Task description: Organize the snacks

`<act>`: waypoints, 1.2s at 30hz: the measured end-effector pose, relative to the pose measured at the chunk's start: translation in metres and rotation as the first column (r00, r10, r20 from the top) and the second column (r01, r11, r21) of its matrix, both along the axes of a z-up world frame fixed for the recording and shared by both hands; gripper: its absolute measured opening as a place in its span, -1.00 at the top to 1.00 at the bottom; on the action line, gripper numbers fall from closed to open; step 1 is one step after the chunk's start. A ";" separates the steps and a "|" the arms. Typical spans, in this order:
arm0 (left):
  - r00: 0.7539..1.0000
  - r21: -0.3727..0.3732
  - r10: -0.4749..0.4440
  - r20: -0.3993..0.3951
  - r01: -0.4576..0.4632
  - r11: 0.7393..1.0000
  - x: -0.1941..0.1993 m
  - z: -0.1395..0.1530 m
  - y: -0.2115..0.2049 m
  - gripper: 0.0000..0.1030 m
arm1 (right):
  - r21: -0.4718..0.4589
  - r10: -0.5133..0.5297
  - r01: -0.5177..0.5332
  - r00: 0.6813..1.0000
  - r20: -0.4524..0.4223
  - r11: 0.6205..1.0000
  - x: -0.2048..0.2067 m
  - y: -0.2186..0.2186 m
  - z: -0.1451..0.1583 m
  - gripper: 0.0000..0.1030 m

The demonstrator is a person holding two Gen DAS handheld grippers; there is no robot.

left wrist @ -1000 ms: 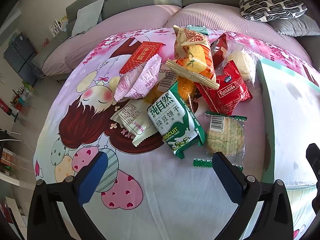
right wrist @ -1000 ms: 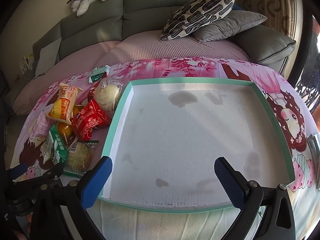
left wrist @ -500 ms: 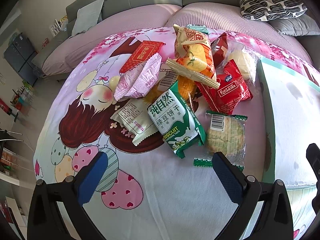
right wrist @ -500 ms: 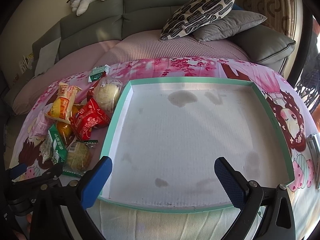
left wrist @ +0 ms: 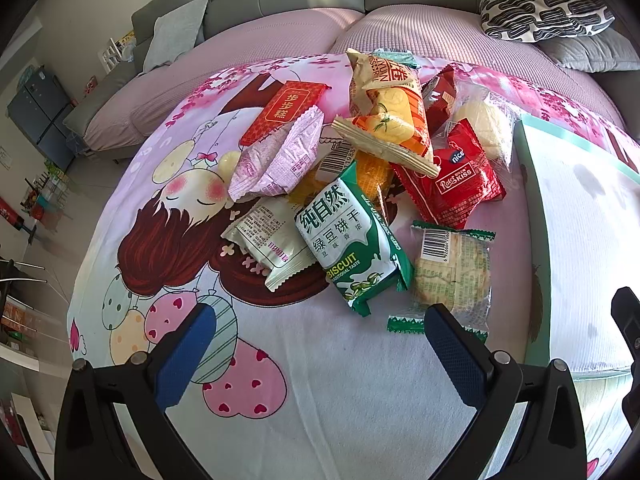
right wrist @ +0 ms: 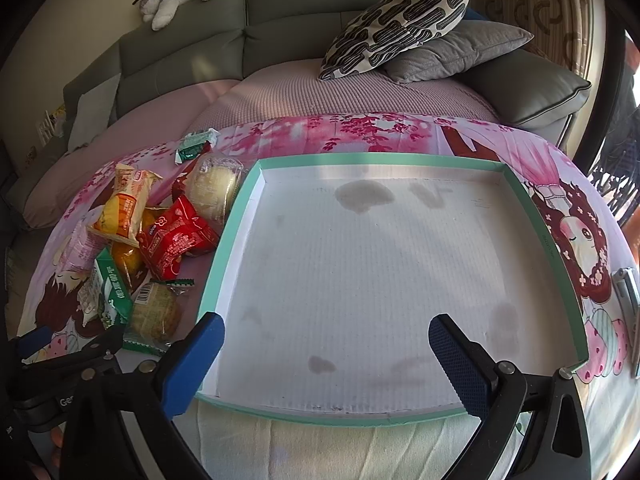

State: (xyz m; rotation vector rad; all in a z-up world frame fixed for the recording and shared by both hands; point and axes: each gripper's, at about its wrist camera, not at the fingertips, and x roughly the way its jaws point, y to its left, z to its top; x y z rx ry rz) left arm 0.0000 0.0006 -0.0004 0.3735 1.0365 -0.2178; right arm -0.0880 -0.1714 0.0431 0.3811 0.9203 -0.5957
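Note:
A heap of snack packets lies on the cartoon-print cloth: a green-and-white biscuit pack [left wrist: 352, 240], a clear cracker pack with green ends [left wrist: 454, 272], a red packet [left wrist: 456, 178], an orange-yellow bag [left wrist: 390, 116] and a pink wrapper [left wrist: 280, 156]. My left gripper [left wrist: 320, 320] hovers open just short of the biscuit and cracker packs, holding nothing. The same heap [right wrist: 160, 240] shows at the left of the right wrist view. My right gripper [right wrist: 326, 334] stands open over the near part of the shallow white tray with a mint-green rim [right wrist: 224, 248], which holds nothing.
A grey sofa [right wrist: 180, 64] with a patterned pillow [right wrist: 400, 28] and a grey cushion [right wrist: 456, 56] runs behind the table. A metal object [right wrist: 626, 292] lies at the cloth's right edge. The left gripper's body [right wrist: 60, 364] sits beside the tray's near left corner.
Almost nothing has moved. Both grippers stay open and hold their places; the views shift only very slightly.

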 end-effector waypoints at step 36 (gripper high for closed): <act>0.982 -0.329 0.112 -0.155 -0.158 0.931 0.070 -0.001 0.060 -1.00 | -0.001 0.393 -0.393 0.920 -0.009 0.920 0.093 0.094 -0.018 -0.62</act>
